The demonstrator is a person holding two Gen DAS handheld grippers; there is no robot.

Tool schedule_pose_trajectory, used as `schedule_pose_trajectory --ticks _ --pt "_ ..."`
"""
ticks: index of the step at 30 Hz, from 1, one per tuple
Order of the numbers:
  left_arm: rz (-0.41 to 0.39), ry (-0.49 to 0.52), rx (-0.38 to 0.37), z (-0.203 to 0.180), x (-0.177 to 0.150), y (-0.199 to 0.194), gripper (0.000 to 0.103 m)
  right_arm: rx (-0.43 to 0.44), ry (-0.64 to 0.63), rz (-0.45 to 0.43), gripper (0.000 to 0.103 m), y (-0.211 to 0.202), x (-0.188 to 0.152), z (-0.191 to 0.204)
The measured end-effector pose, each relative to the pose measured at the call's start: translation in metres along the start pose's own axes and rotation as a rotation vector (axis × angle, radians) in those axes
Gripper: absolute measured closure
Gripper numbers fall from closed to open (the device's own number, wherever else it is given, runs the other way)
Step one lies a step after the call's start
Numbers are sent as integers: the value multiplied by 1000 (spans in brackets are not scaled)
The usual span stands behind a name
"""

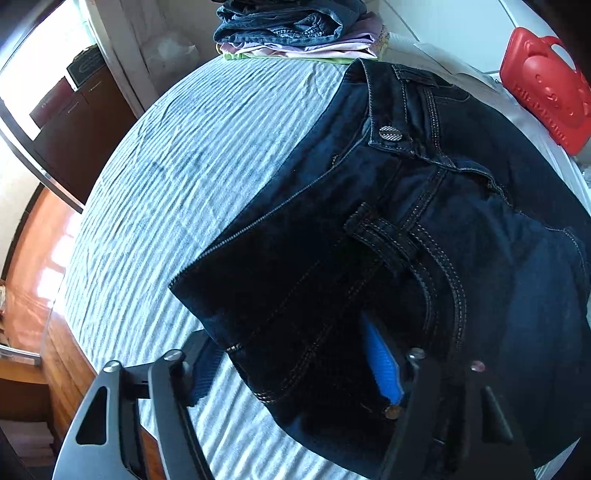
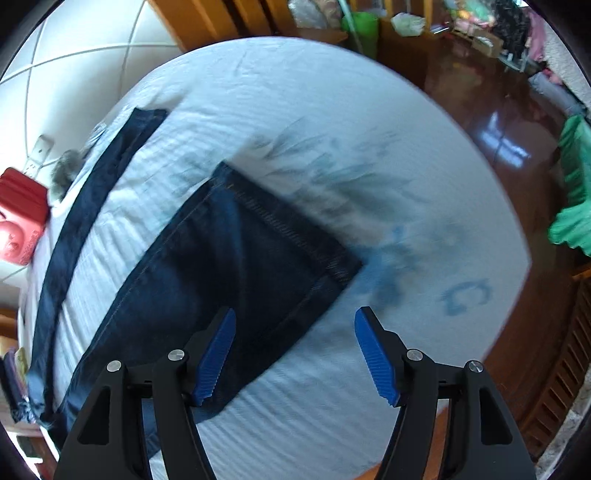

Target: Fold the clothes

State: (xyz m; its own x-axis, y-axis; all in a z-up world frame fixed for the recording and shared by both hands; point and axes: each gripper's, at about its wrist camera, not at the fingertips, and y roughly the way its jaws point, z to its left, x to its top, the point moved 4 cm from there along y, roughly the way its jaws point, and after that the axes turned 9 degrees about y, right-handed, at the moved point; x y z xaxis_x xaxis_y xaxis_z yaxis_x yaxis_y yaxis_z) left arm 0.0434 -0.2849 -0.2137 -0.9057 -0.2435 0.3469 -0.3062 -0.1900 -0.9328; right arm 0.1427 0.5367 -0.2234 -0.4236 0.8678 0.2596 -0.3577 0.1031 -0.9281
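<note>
Dark blue jeans (image 1: 424,206) lie on the striped bed sheet (image 1: 192,155), waistband and metal button toward the far side. A folded leg panel with its hem (image 1: 266,240) lies over the waist and fills the span between the fingers of my left gripper (image 1: 291,369). Its right blue pad (image 1: 380,365) shows against the denim; the left pad is hidden behind the cloth. In the right wrist view a jeans leg (image 2: 229,266) stretches across the bed. My right gripper (image 2: 295,350) hovers open over that leg's hem corner, nothing between its pads.
A stack of folded clothes (image 1: 295,29) sits at the far end of the bed. A red plastic case (image 1: 546,88) lies by the bed's right side. A second denim strip (image 2: 81,221) runs along the bed. Wooden floor (image 2: 498,129) surrounds the bed; green cloth (image 2: 572,192) hangs at right.
</note>
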Motion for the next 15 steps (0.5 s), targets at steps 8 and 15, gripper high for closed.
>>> schedule_pose_trajectory --ticks 8,15 --pt "-33 -3 -3 -3 1 -17 94 -63 -21 -61 82 5 -2 23" --pt "-150 -21 -61 -1 30 -85 96 130 140 -135 94 -40 24 24"
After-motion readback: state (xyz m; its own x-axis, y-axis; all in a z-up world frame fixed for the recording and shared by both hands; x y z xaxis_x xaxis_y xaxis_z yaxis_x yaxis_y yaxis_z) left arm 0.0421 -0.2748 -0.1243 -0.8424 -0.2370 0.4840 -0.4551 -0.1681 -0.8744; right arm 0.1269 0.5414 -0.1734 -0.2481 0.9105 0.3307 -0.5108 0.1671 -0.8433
